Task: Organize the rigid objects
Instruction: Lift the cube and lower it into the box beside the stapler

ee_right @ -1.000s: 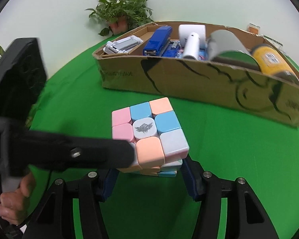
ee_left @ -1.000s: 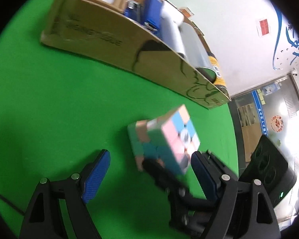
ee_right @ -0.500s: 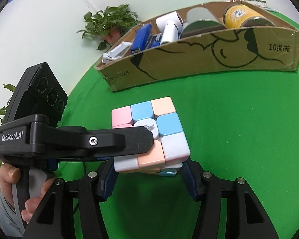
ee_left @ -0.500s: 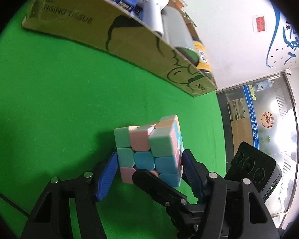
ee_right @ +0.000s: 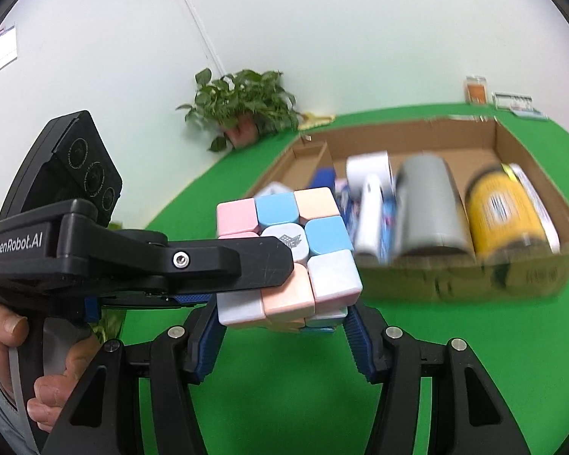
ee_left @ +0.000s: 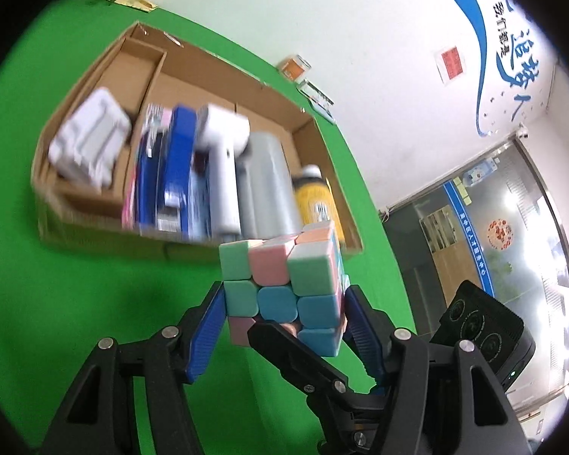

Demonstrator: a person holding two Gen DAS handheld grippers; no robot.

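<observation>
Both hand-held tools grip one pastel puzzle cube [ee_right: 288, 254]: the left gripper [ee_left: 284, 314] has its blue ribbed pads pressed to two opposite faces, and the right gripper [ee_right: 284, 322] pinches it from a crossing direction, so the cube hangs clear of the green cloth [ee_right: 284, 398], just in front of the cardboard box [ee_right: 455, 280].

The step in hand looks like the carry toward the box. Next, the cube probably has to clear the near wall and come down into free floor, which seems to lie behind the packed row.

That row holds a white bracket-like piece [ee_left: 89, 148], a blue stapler-like item [ee_left: 178, 167], a white cylinder [ee_left: 223, 159], a grey tumbler [ee_right: 428, 204] and a yellow can [ee_right: 504, 212], all hard-shelled. The cube's matte tiles are rounded; the box is plain corrugated board.
</observation>
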